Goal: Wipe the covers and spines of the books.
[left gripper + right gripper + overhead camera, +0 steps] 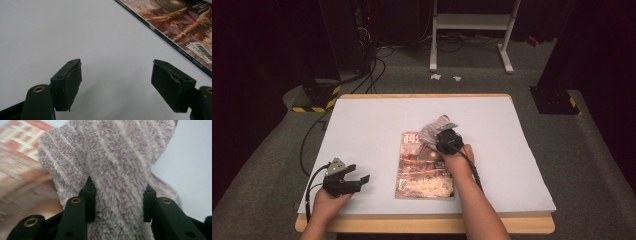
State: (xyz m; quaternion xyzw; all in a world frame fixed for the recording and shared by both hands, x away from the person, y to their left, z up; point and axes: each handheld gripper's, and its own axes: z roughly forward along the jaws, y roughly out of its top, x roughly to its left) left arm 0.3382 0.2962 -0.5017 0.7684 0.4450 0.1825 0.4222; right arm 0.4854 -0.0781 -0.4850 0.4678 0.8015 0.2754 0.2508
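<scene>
No box, bin or tray stands on the desk (362,120), so nothing is held inside anything. Its white top carries two things: one magazine (422,172) and one fluffy sock (434,129).

The right tongs (443,136) pinch the sock: in the right gripper view the two black pads press into the pale lilac, white-striped plush (117,170) from either side, and the cloth bulges above and below them. In the high view the sock hangs bunched over the top edge of the magazine, partly over the cover and partly over the bare desk beyond it. How much of the sock touches the cover cannot be made out, and its toe and cuff cannot be told apart. The magazine's upper corner is blurred in the right gripper view (20,150), and the right hand (457,160) and forearm cover the right part of its cover in the high view.

The left tongs (357,179) stand spread with nothing between them, low over bare desk near the front left corner, well apart from the magazine. In the left gripper view (116,82) the magazine's lower corner with its barcode label (195,47) is cut off by the frame edge.

Count: two tongs, two hands, one sock, one magazine.
</scene>
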